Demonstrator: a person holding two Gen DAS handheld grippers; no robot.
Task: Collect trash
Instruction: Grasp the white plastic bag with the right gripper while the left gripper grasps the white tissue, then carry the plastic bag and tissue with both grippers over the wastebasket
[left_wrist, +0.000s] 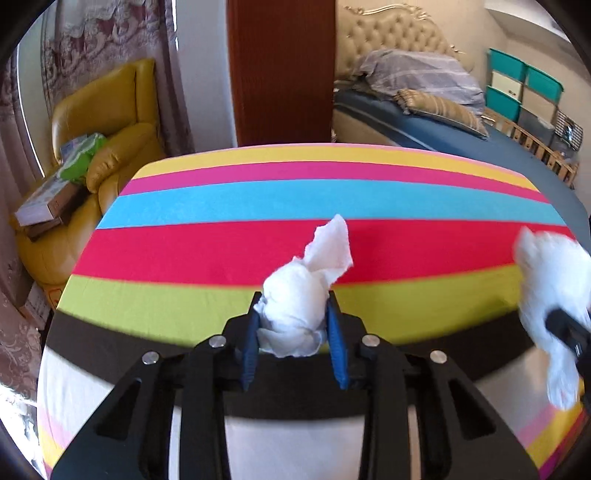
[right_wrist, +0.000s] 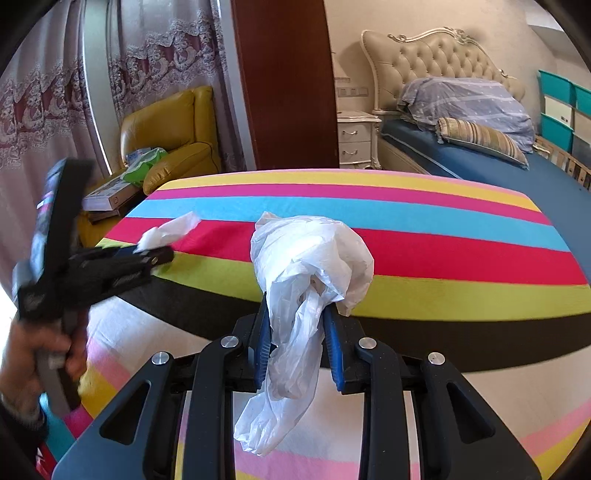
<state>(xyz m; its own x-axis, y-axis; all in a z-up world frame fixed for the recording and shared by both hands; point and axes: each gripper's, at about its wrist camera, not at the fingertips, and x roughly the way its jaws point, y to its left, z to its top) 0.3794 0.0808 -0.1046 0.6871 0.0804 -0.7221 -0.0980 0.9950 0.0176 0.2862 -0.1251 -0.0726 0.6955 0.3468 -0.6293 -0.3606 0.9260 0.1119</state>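
Left claw: blue pads pinched on a crumpled white tissue, held above the near edge of the striped table; a loose flap of the tissue sticks up past the fingertips. Right claw: clamped on a wrinkled white plastic bag, which bulges above the pads and hangs down between the fingers, also over the table's near side. A hand grips the left tool's handle. Background: yellow armchair, bed.

Tissue wad left of plastic bag, above striped cloth.
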